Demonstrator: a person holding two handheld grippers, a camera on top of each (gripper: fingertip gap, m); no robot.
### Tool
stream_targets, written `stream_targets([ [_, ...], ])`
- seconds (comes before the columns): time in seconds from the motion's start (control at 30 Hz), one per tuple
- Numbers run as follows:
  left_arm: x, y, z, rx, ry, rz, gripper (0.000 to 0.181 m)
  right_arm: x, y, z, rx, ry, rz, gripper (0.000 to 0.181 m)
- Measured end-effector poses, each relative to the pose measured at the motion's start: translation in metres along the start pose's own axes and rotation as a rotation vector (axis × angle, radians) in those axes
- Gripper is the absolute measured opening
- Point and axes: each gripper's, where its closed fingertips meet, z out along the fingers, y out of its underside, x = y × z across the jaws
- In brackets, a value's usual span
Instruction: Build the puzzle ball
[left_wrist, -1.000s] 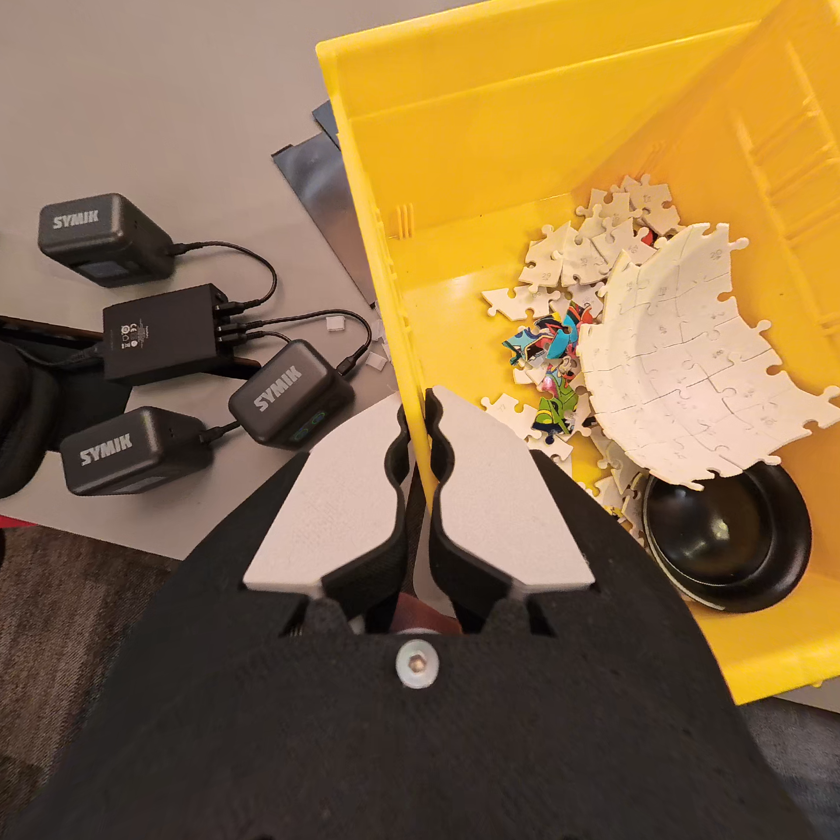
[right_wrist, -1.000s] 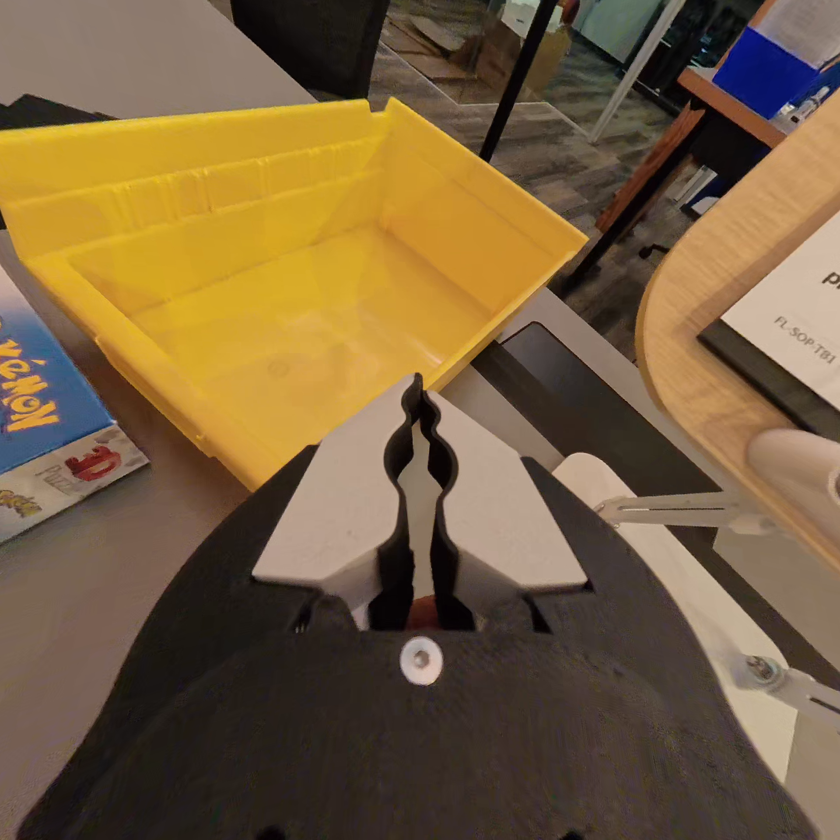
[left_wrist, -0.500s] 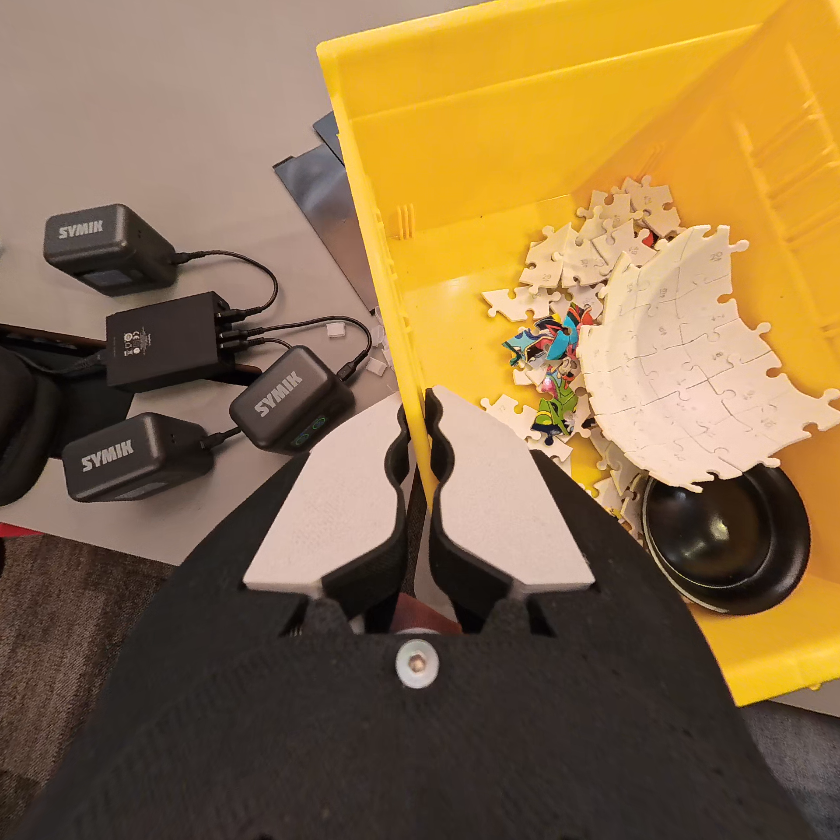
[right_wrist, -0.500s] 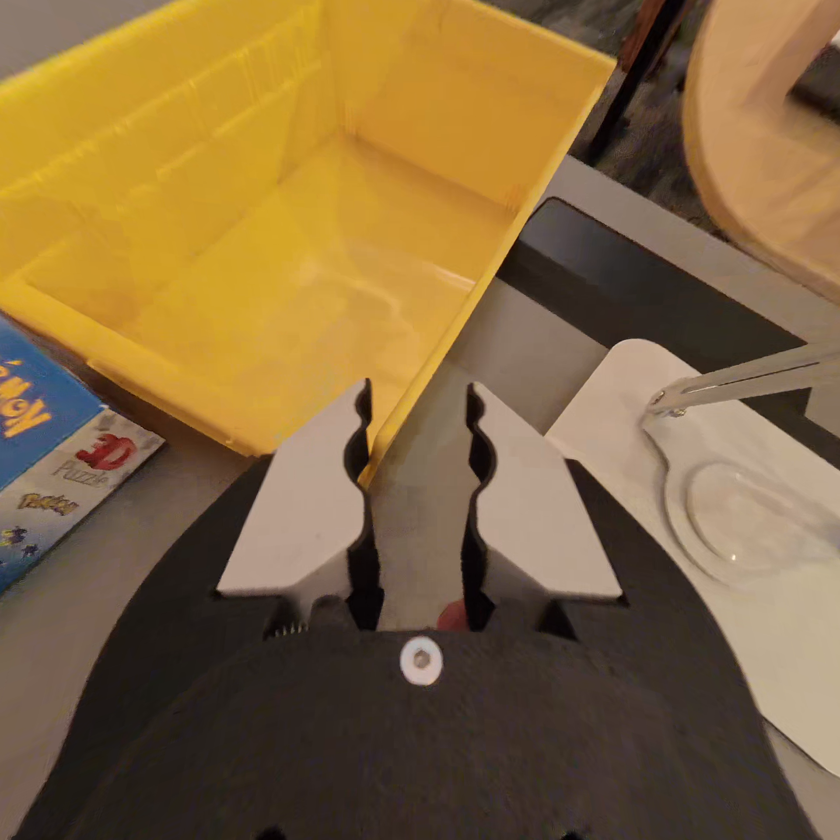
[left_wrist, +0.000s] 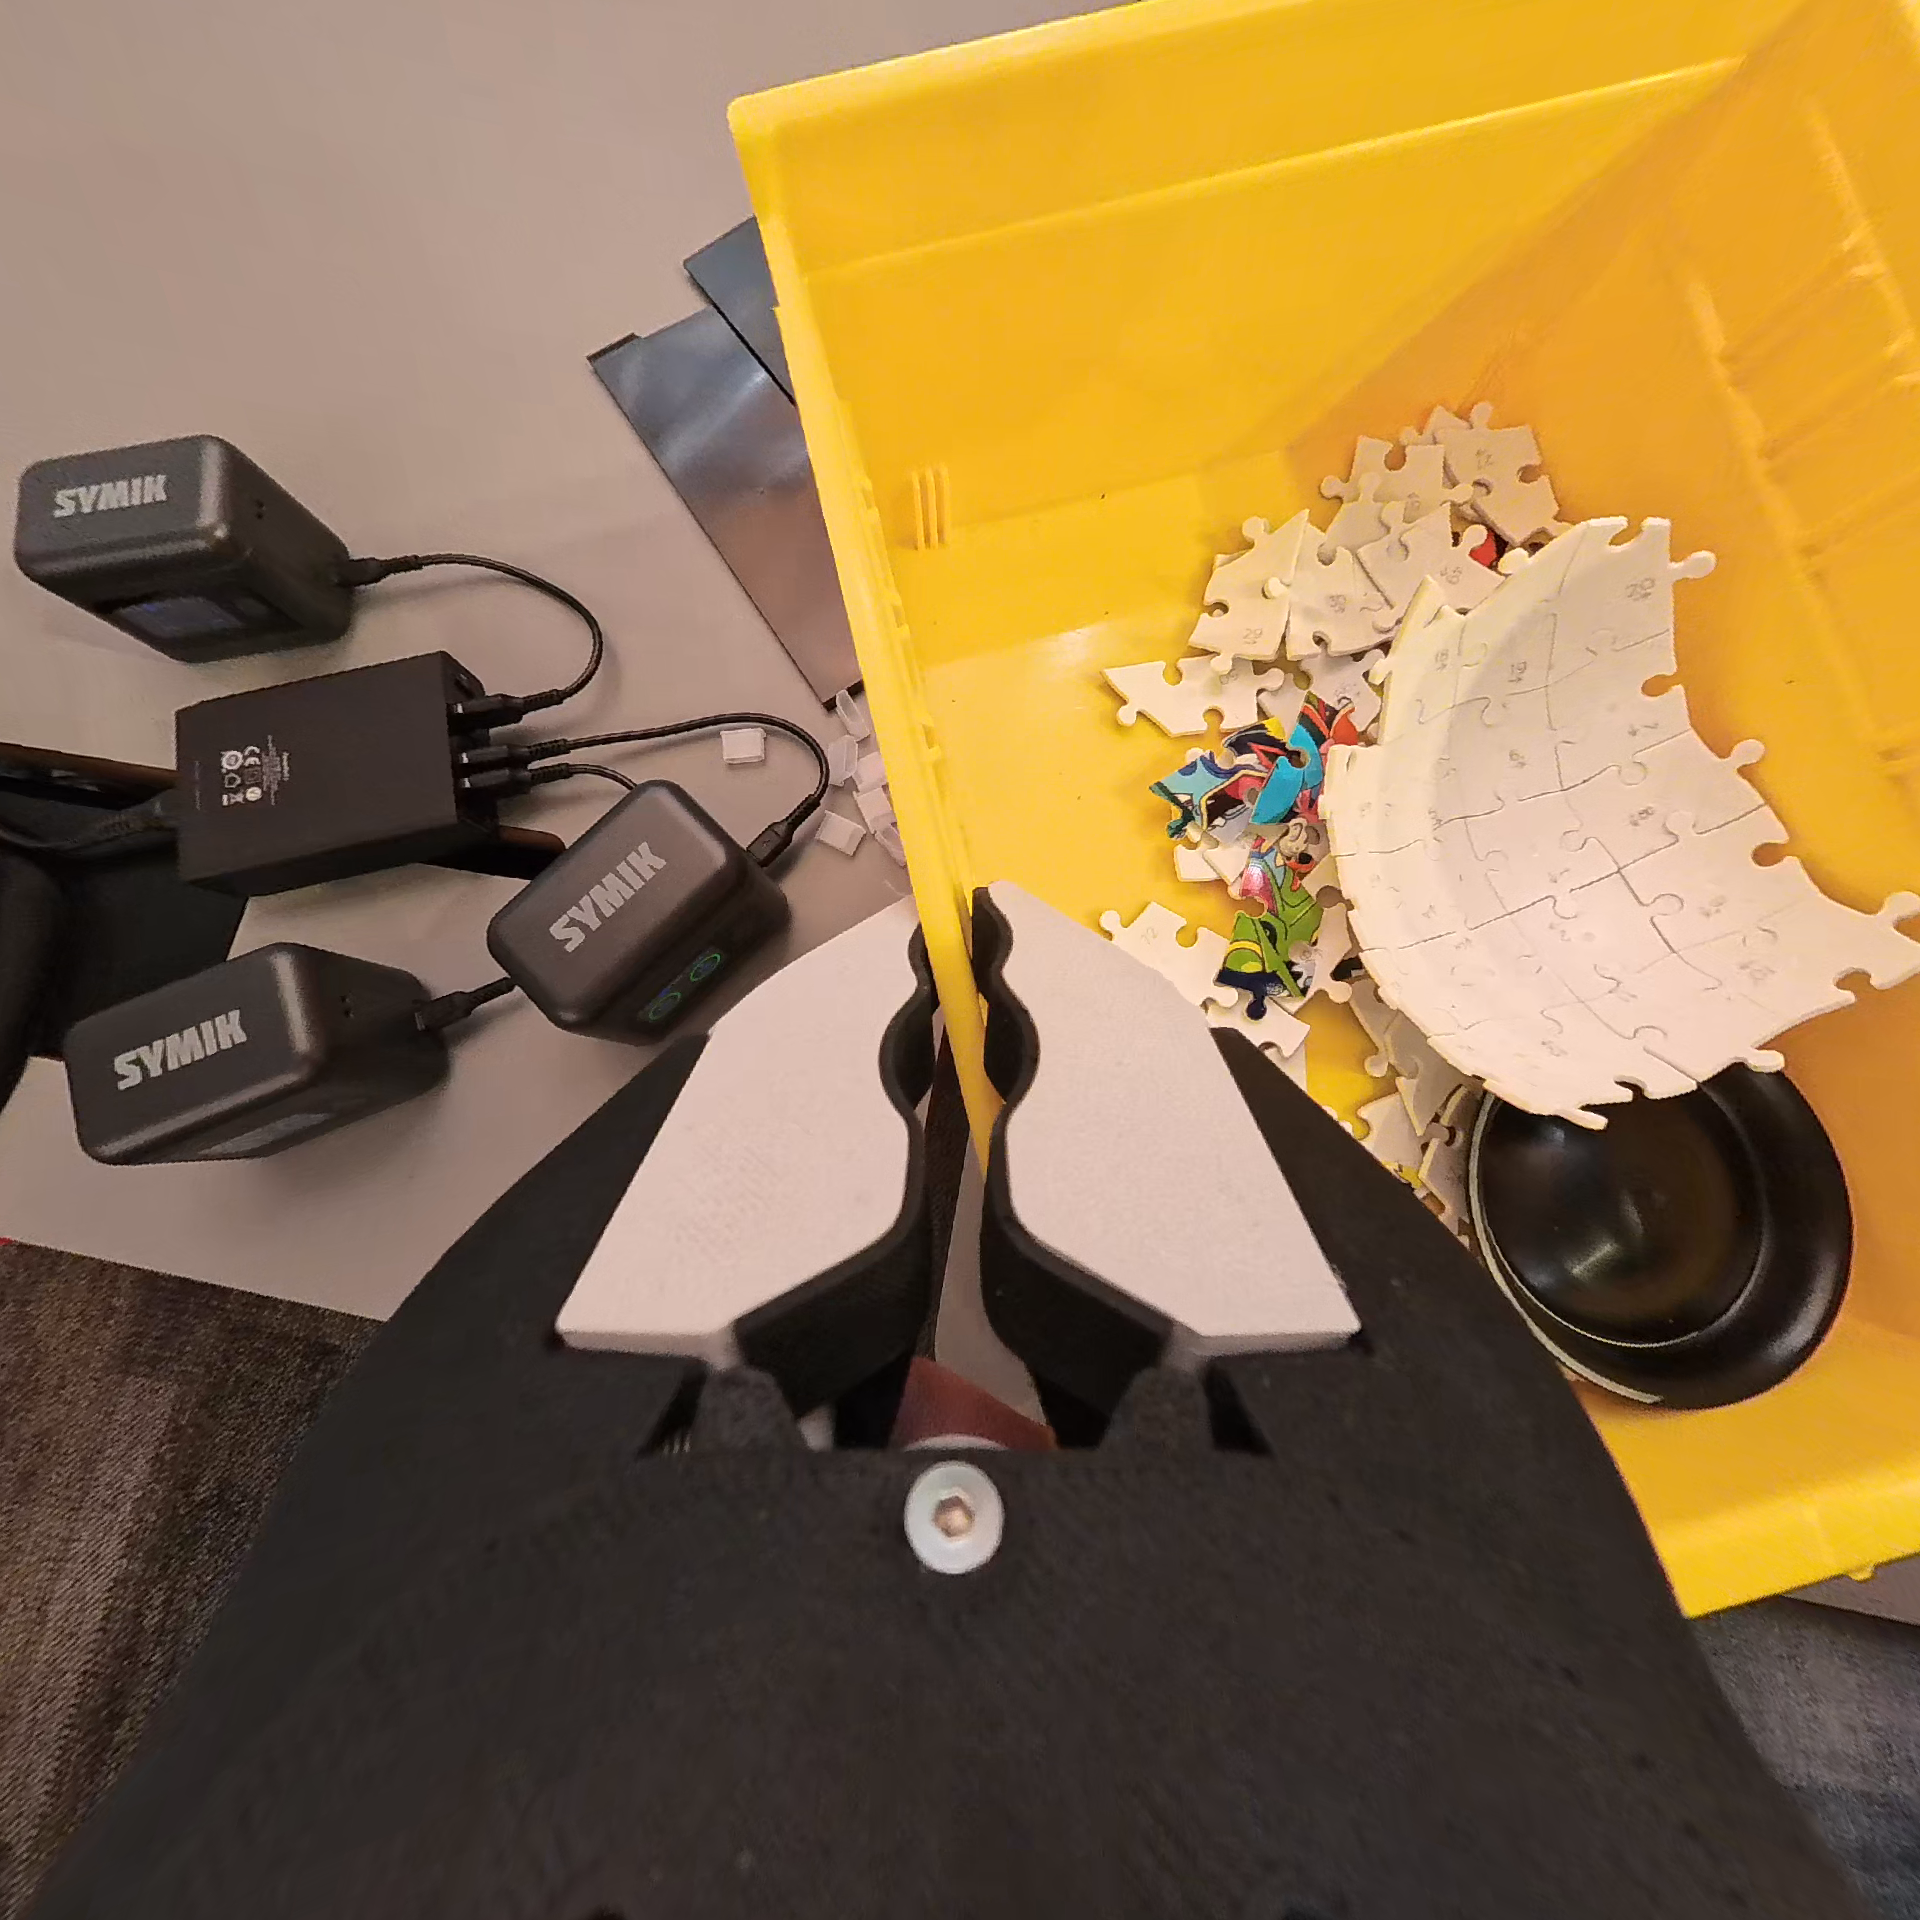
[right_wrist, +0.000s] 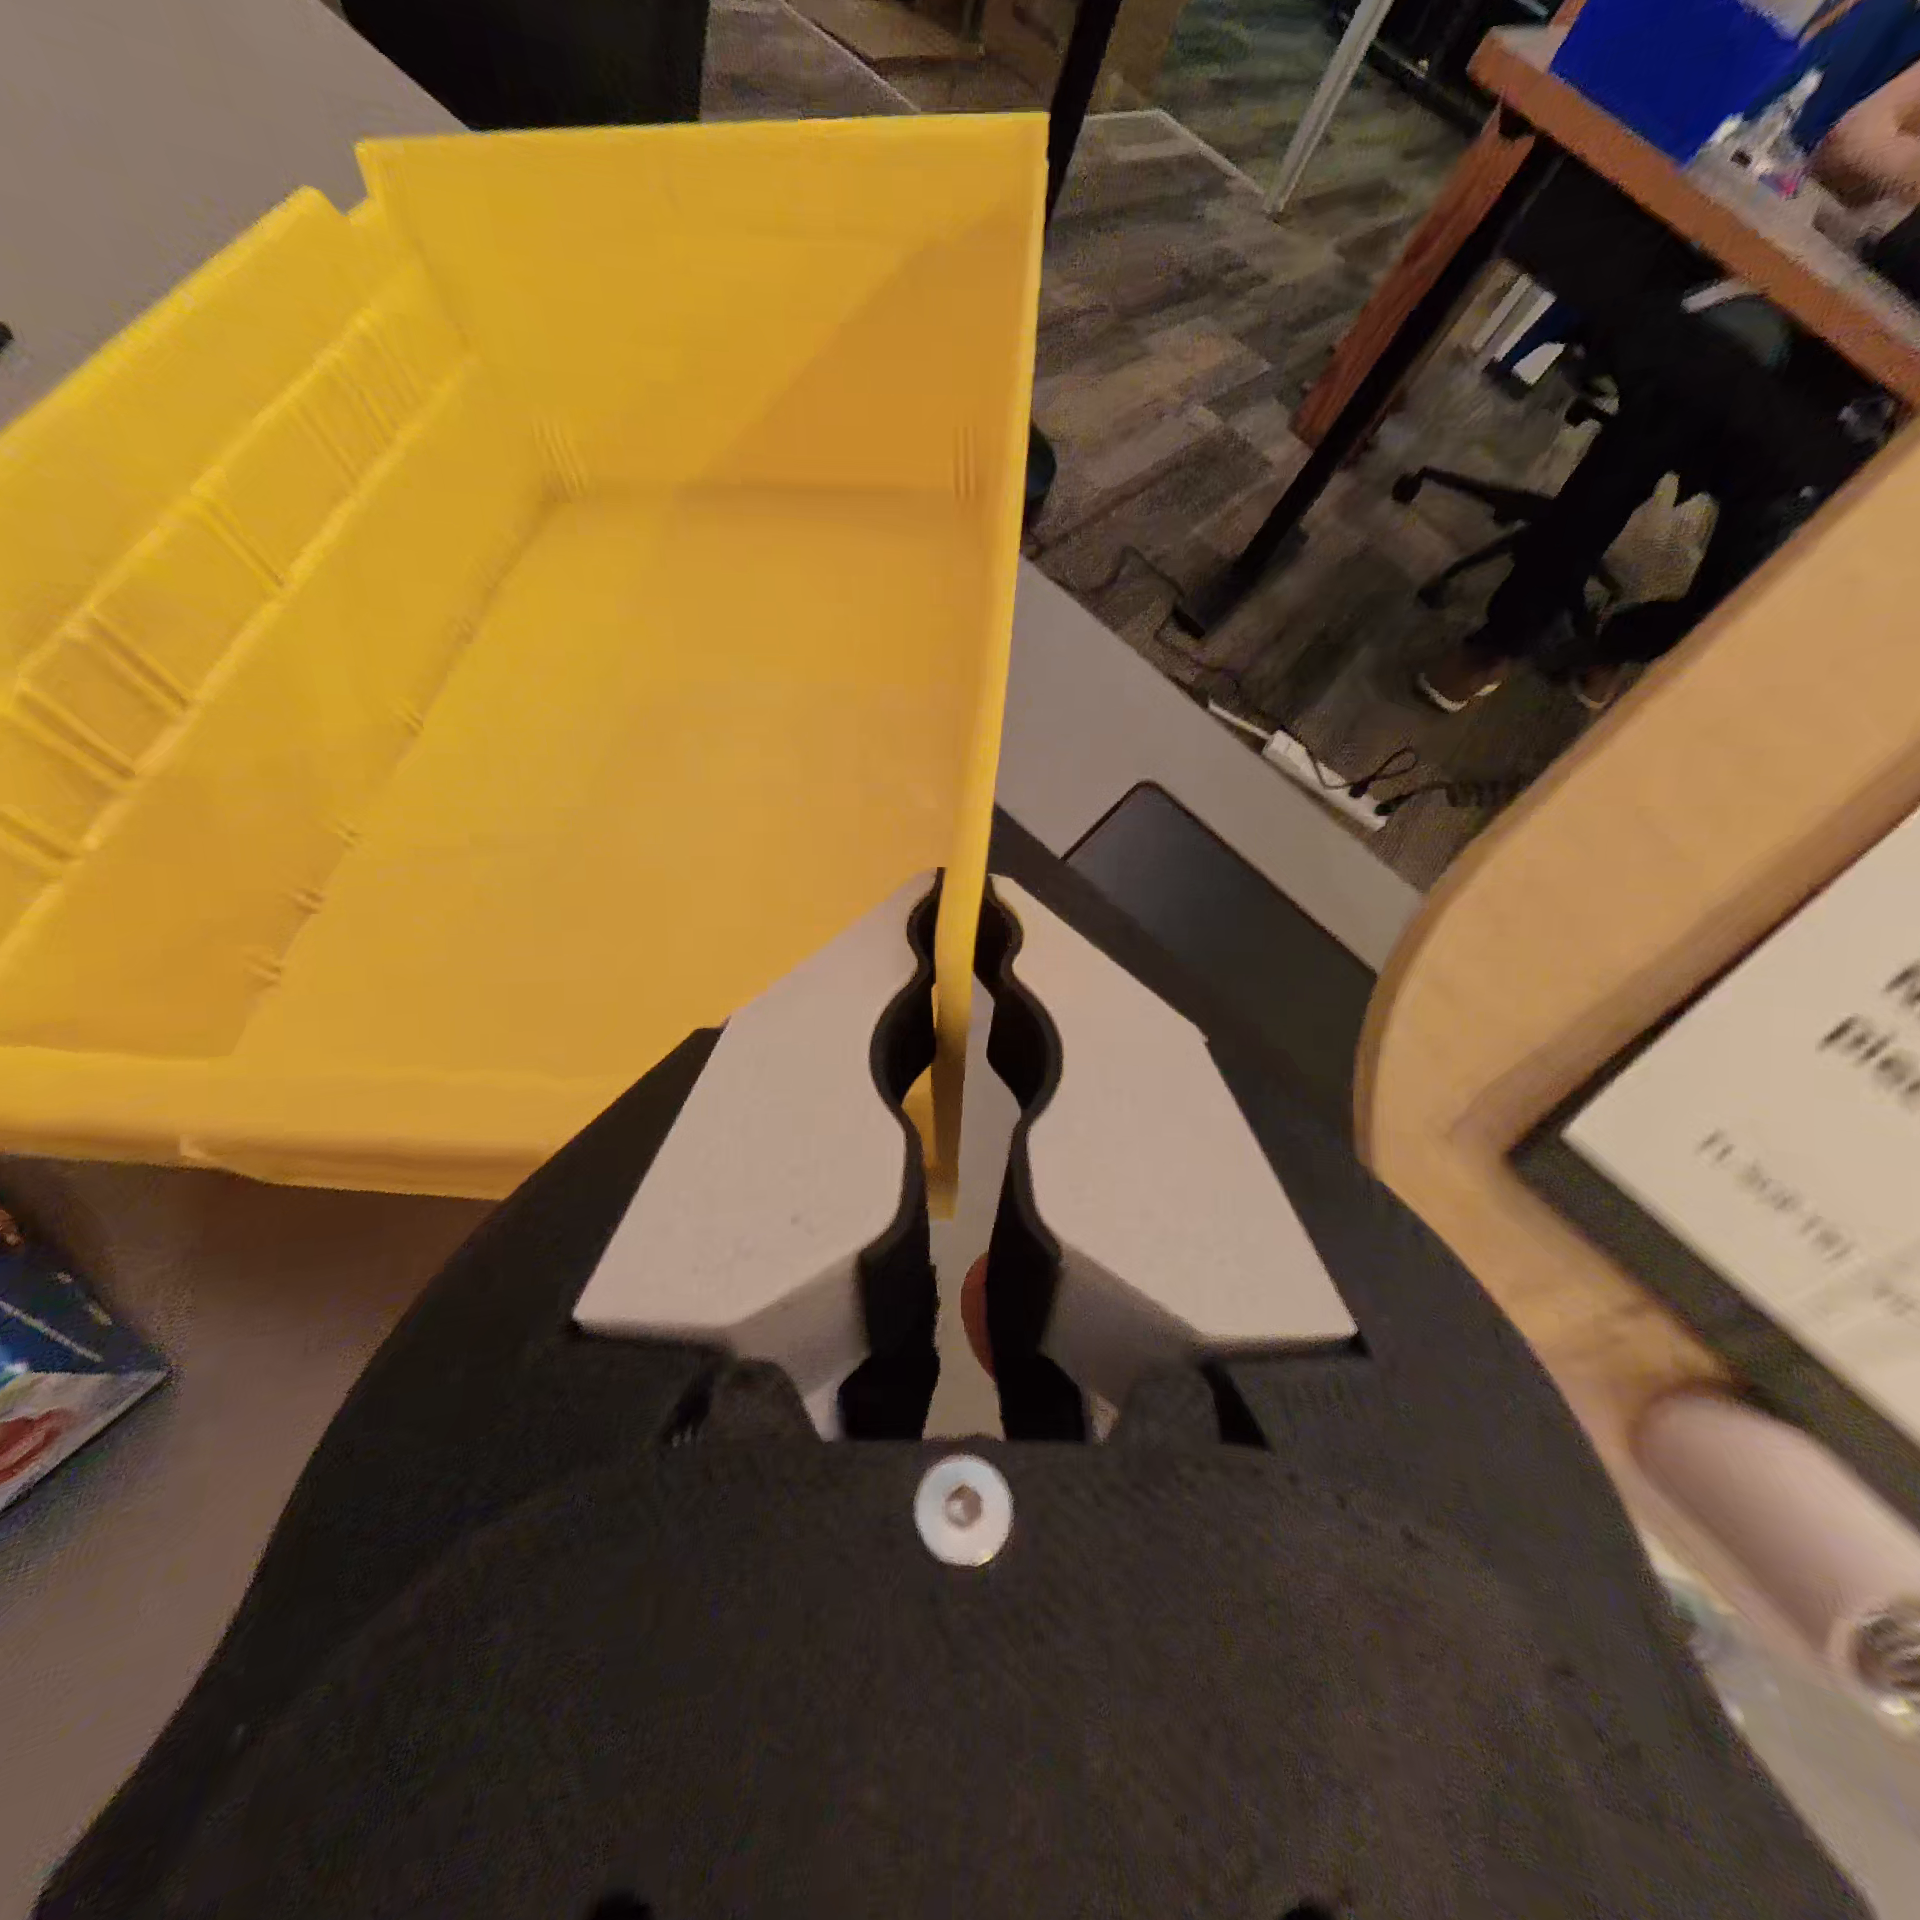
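My left gripper (left_wrist: 961, 909) is shut on the left wall of a yellow bin (left_wrist: 1039, 208). In that bin lie a curved, partly built white puzzle shell (left_wrist: 1579, 831), several loose white pieces (left_wrist: 1340, 582), a few coloured pieces (left_wrist: 1268, 831) and a black bowl-shaped stand (left_wrist: 1662, 1247). My right gripper (right_wrist: 961, 894) is shut on the thin right wall of a second yellow bin (right_wrist: 623, 727). No pieces show in that bin's visible part.
Three dark battery packs (left_wrist: 623, 914) wired to a black hub (left_wrist: 322, 769) and a grey sheet (left_wrist: 707, 436) lie left of the first bin. A blue puzzle box (right_wrist: 62, 1382) lies left of the second. A wooden board (right_wrist: 1621, 935) with paper (right_wrist: 1787, 1195) stands right. About 45 centimeters separates my left fingertips from my right.
My right gripper opened, moved onto the empty bin's right wall and shut on it. The left gripper keeps its hold on the other bin and has barely moved.
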Motion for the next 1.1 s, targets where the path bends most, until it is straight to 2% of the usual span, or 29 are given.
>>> stream_targets([
  [0.27,0.001,-0.001,0.003,0.014,0.034,-0.015,0.003,-0.004,-0.106,-0.019,0.053,-0.011,-0.287,0.002],
  [0.4,0.002,-0.005,0.004,0.02,0.04,-0.005,0.003,0.001,-0.146,-0.046,0.095,-0.006,-0.365,0.002],
  [0.53,0.004,-0.01,0.004,0.023,0.043,0.01,0.003,0.024,-0.181,-0.104,0.161,-0.017,-0.379,0.002],
  [0.67,0.005,-0.013,0.007,0.026,0.037,0.025,0.004,0.072,-0.204,-0.191,0.246,-0.051,-0.321,0.002],
  [0.77,0.007,-0.013,0.012,0.012,0.046,0.029,0.003,0.123,-0.203,-0.263,0.295,-0.078,-0.245,0.002],
  [0.87,0.012,-0.01,0.021,-0.013,0.058,0.033,0.003,0.184,-0.182,-0.332,0.316,-0.064,-0.178,0.002],
  [0.97,0.019,-0.013,0.025,-0.007,0.086,0.016,0.003,0.251,-0.143,-0.398,0.324,-0.004,-0.097,0.003],
  [1.1,0.024,-0.02,0.026,-0.011,0.086,0.024,0.003,0.34,-0.069,-0.477,0.323,0.117,0.025,0.002],
])
